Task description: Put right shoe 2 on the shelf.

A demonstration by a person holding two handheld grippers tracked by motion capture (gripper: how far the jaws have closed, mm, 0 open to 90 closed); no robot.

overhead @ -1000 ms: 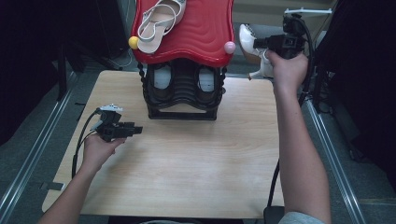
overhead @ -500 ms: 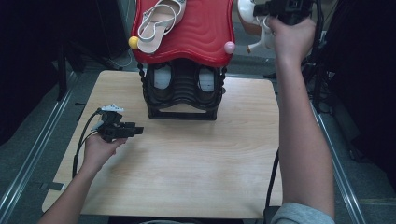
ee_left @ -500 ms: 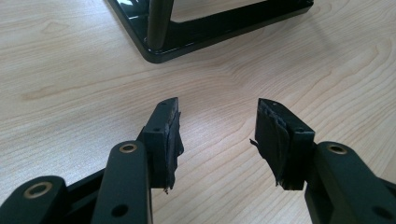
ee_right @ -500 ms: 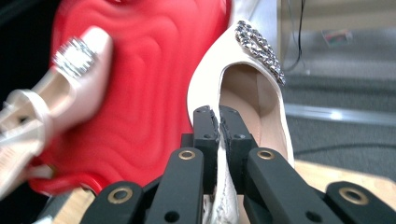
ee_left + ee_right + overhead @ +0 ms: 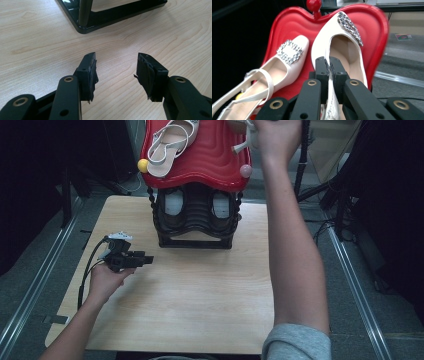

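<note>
- While I hold it up, my right gripper (image 5: 329, 65) is clamped on the side wall of a white pump (image 5: 344, 45), over the red tray's (image 5: 374, 30) right half.
- Its twin shoe (image 5: 284, 62) lies in the tray's left half.
- My left gripper (image 5: 116, 72) gapes, holding nothing, above the tabletop (image 5: 200, 295) near its left edge.

A black two-tier shoe rack (image 5: 196, 222) is standing at the far middle of the pale wooden counter (image 5: 190, 305), carrying a red heart-shaped plastic tray (image 5: 210, 162) on top. A cream strappy buckled shoe (image 5: 167, 142) is lying on the tray's left half; a cream pointed jewelled shoe (image 5: 342, 47) is sitting just right of it.
</note>
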